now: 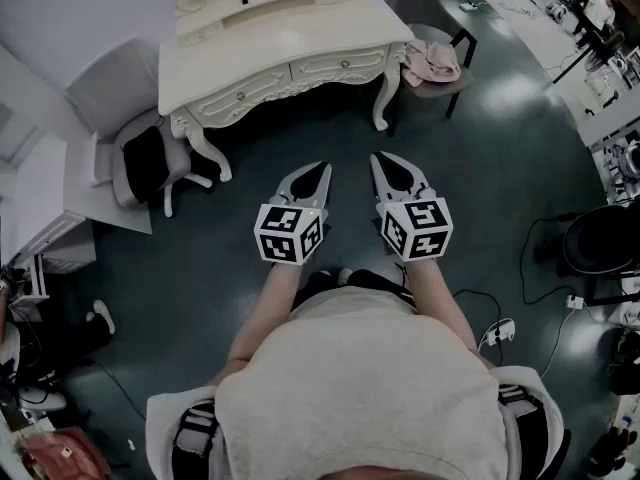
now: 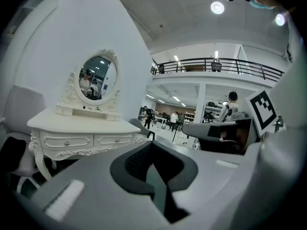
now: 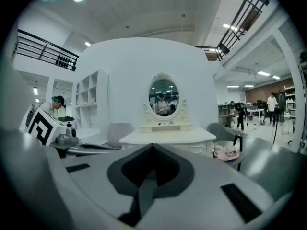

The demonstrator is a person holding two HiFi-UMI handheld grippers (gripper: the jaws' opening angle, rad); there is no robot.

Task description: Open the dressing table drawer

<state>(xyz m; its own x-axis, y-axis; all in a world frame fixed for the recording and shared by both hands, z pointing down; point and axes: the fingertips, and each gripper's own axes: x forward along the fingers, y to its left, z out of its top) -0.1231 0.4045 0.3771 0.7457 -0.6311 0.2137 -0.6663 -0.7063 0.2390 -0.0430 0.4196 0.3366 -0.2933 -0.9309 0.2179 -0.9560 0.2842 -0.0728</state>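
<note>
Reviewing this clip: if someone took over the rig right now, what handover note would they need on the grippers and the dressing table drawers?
Left gripper: shut, empty, held in front of the person, aimed toward the dressing table.
Right gripper: shut, empty, beside the left one.
Table: stands ahead across open floor; neither gripper touches it. Its two drawers, one at picture-left and one at picture-right, are both closed.
Done: nothing yet.
Left: step closer, open a gripper, grip a drawer and pull it out.
</note>
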